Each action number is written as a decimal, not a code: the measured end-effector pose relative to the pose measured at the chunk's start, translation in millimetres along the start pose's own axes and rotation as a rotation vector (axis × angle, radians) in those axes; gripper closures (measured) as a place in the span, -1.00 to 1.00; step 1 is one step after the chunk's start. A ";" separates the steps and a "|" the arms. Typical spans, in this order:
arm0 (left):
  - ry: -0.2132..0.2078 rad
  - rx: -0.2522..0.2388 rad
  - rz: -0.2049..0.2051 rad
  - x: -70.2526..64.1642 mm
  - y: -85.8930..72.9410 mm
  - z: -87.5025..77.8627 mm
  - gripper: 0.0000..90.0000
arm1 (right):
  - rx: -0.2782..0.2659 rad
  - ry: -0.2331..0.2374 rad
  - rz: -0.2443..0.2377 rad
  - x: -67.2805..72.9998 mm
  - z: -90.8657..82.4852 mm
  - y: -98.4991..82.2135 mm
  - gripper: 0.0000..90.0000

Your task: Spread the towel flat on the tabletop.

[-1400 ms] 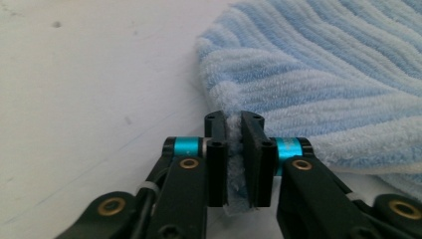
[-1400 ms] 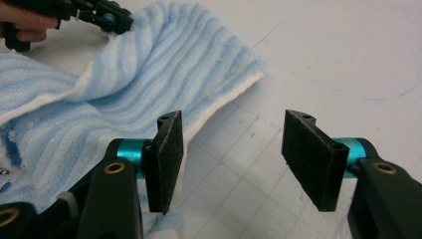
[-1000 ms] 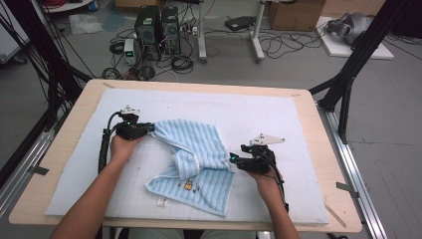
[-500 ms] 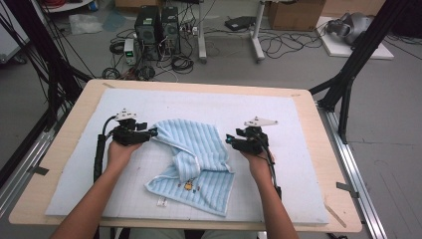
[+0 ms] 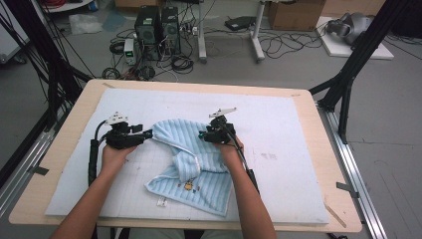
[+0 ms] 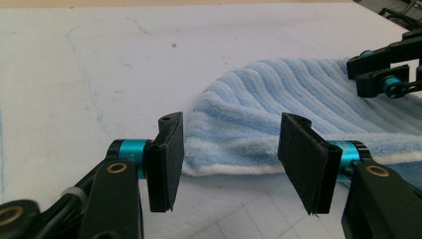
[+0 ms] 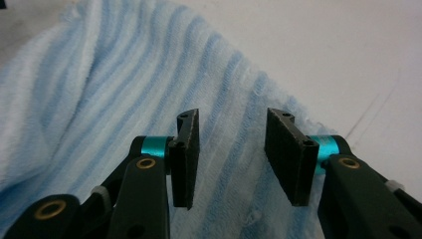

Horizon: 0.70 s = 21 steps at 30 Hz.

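Observation:
A light blue striped towel (image 5: pixel 189 164) lies rumpled and partly folded on the white mat (image 5: pixel 278 114). My left gripper (image 5: pixel 148 134) sits at the towel's left end. Its jaws have just been opening and stand open (image 6: pixel 229 149), with the towel's hemmed edge (image 6: pixel 278 114) lying between and just beyond the pads, not pressed. My right gripper (image 5: pixel 203 134) is at the towel's far right edge, also seen from the left gripper view (image 6: pixel 378 74). Its jaws have been closing but are still apart (image 7: pixel 231 149), with the towel (image 7: pixel 99 99) beneath them, ungripped.
The mat covers most of a wooden table (image 5: pixel 318 149). A small picture patch (image 5: pixel 189 186) and a white tag (image 5: pixel 161 201) mark the towel's near part. Bare mat stretches to the right and far side. Computers and cables lie on the floor beyond.
My right gripper has moved left and away from me, from the towel's right side to its far edge, with its jaws narrowing. My left gripper's jaws have opened and released the towel's left end.

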<state>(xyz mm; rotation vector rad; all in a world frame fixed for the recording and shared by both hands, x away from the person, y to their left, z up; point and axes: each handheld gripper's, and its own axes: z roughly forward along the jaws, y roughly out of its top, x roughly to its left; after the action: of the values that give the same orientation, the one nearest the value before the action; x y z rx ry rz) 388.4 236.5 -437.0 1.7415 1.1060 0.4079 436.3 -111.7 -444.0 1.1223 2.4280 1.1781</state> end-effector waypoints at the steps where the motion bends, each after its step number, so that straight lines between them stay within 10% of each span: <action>1: 0.002 -0.001 -0.004 0.3 -0.2 -0.8 -0.03 | 0.000 -0.002 0.005 -0.3 1.9 -0.3 0.29; 6: 0.004 0.001 -0.007 3.3 -3.1 -3.1 -0.02 | 0.005 0.007 -0.029 1.8 -0.3 -0.9 0.91; 12: 0.012 -0.010 -0.014 6.4 -3.6 -6.3 -0.02 | -0.055 0.152 -0.113 23.8 -15.7 0.9 0.92; 13: 0.011 -0.015 -0.018 6.5 -3.4 -6.4 -0.01 | -0.036 0.237 -0.163 33.7 -17.3 0.9 0.91; 21: 0.014 -0.021 -0.024 6.9 -2.9 -7.5 -0.01 | 0.114 0.350 -0.269 61.5 -2.6 -7.3 0.89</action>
<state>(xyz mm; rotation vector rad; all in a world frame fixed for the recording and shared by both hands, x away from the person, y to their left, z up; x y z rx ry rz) 385.4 246.7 -437.6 1.7076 1.1279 0.4154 388.9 -71.8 -440.0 0.6247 2.8263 1.2464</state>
